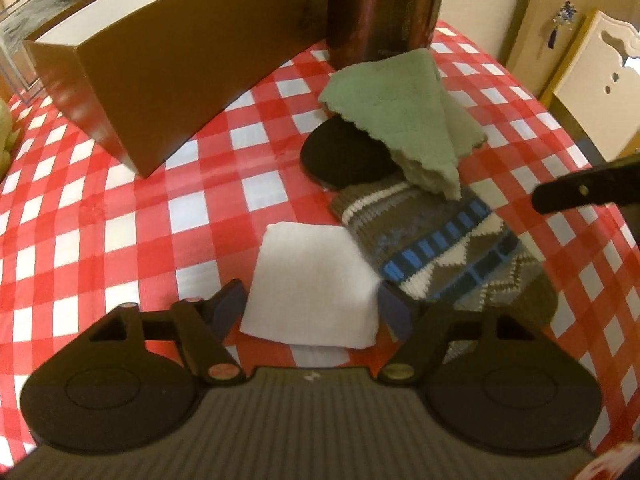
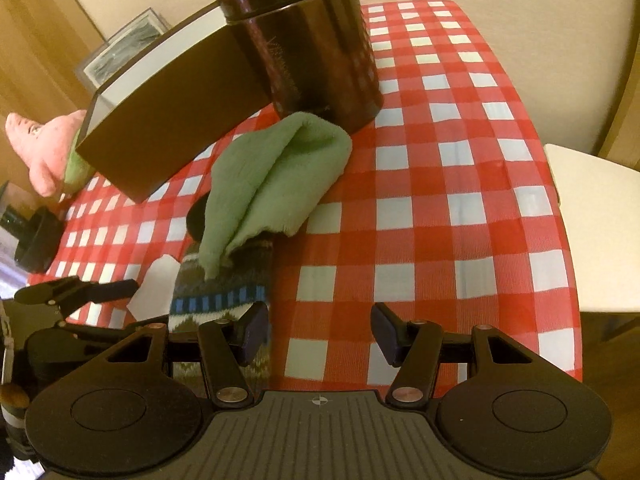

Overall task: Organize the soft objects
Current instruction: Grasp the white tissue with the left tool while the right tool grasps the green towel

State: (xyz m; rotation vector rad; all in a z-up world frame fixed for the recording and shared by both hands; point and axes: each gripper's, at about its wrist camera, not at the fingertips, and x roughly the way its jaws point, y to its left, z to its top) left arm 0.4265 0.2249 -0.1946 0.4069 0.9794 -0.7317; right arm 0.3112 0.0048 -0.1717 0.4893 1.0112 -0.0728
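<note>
A folded white cloth lies on the red checked tablecloth. My left gripper is open, its fingers either side of the cloth's near end. A patterned knit sock lies to the right, partly under a green towel that also covers a black round item. A brown open box stands at the back left. My right gripper is open and empty over bare tablecloth, just right of the sock and green towel.
A tall dark canister stands behind the towel, next to the box. A pink plush toy lies left of the box. A white chair stands past the table's right edge. The left gripper shows in the right wrist view.
</note>
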